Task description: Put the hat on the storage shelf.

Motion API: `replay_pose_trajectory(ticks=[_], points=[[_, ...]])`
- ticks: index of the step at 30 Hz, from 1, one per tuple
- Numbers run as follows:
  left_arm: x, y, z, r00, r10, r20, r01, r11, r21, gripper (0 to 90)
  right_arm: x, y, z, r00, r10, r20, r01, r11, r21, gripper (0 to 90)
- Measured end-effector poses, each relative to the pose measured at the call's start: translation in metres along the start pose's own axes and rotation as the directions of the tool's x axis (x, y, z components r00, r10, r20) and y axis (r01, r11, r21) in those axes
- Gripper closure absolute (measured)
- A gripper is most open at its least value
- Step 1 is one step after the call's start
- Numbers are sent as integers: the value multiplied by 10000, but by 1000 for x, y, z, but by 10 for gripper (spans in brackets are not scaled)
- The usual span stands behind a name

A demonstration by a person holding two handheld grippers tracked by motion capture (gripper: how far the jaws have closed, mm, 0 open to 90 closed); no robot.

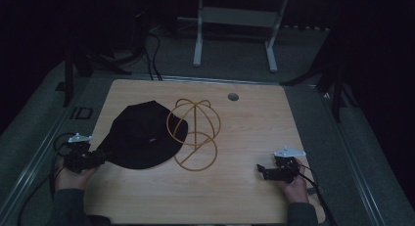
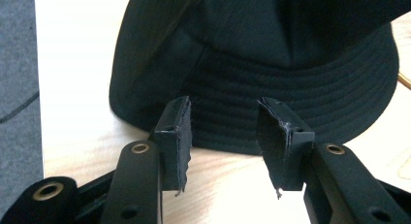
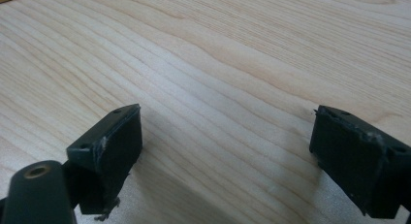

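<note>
Black bucket hat (image 1: 139,135) lies flat on the left half of the table (image 1: 244,133), brim near the left edge. Left gripper (image 2: 224,132) at that brim, jaws partly apart with the brim edge just ahead of them, pads not pressing it. Right gripper (image 3: 228,151) rests near the front-right corner, jaws wide apart over bare wood. Farther back, a gold wire hat stand (image 1: 195,133) touches the hat's right side.
</note>
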State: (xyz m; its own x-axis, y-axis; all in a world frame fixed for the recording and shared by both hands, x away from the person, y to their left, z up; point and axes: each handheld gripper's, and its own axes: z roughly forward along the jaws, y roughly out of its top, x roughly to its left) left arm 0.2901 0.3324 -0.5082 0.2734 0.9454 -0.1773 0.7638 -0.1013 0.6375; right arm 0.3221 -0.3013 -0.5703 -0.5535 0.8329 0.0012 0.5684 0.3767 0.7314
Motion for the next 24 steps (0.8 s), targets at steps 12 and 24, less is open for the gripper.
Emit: replay_pose_trajectory(ticks=[12, 24], points=[[-11, 26, 7, 9951, 985, -1, -984, 9949, 241, 522, 0, 0, 0, 10000, 13, -1, -13, 10000, 16, 115], [-5, 45, 6, 9841, 1776, 28, -1774, 9815, 726, 521, 0, 0, -1, 10000, 61, 71, -61, 10000, -24, 135]])
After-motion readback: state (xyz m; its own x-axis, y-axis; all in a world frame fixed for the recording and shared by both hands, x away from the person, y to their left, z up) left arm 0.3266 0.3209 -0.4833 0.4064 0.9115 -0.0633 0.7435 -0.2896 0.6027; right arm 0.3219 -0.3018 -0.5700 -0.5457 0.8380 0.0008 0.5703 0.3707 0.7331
